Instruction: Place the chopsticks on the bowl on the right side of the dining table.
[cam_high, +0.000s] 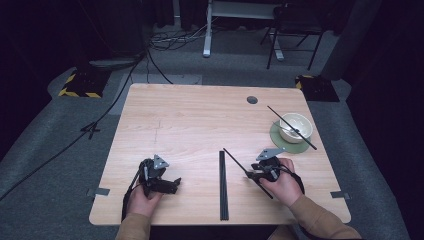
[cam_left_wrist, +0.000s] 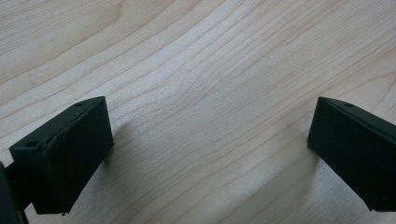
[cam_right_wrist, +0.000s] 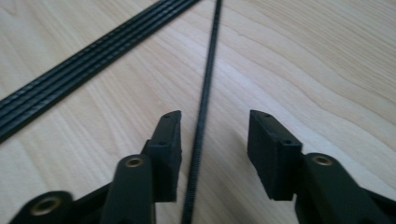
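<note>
rod: a thin black rod (cam_right_wrist: 204, 107) lies between the right gripper's (cam_right_wrist: 215, 140) fingers; in the high view the rod (cam_high: 236, 162) sits near the front of the surface (cam_high: 190, 120), just right of the middle.
rod axis: in the high view its long axis runs on a slant, the far end pointing up-left toward the middle of the surface, the near end passing under the right gripper (cam_high: 256, 175) toward the person's right hand (cam_high: 282, 185).
rod in right gripper view: it runs almost straight up the view from the bottom edge, leaning slightly right at the far end, and lies low against the wood.
rod and fingers: it sits nearer the left finger (cam_right_wrist: 168, 149), just beside that finger's inner face; a clear gap shows between it and the right finger (cam_right_wrist: 271, 154). whether the left finger touches it, cannot tell.
right fingers: partly apart, one on each side of the rod, not clamped on it.
left fingers: wide apart in the left gripper view (cam_left_wrist: 210, 144), with bare wood between them, low over the surface.
left gripper: in the high view it (cam_high: 170, 184) rests at the front left, held by the left hand (cam_high: 142, 200), well apart from the rod.
bundle: a flat bundle (cam_high: 223, 185) of black rods lies just left of the single rod, long axis running near to far; the bundle (cam_right_wrist: 88, 65) crosses the right gripper view on a diagonal.
bowl: a pale bowl (cam_high: 295, 127) on a green mat (cam_high: 280, 142) stands at the far right, with another black rod (cam_high: 291, 127) lying slantwise across its rim.
</note>
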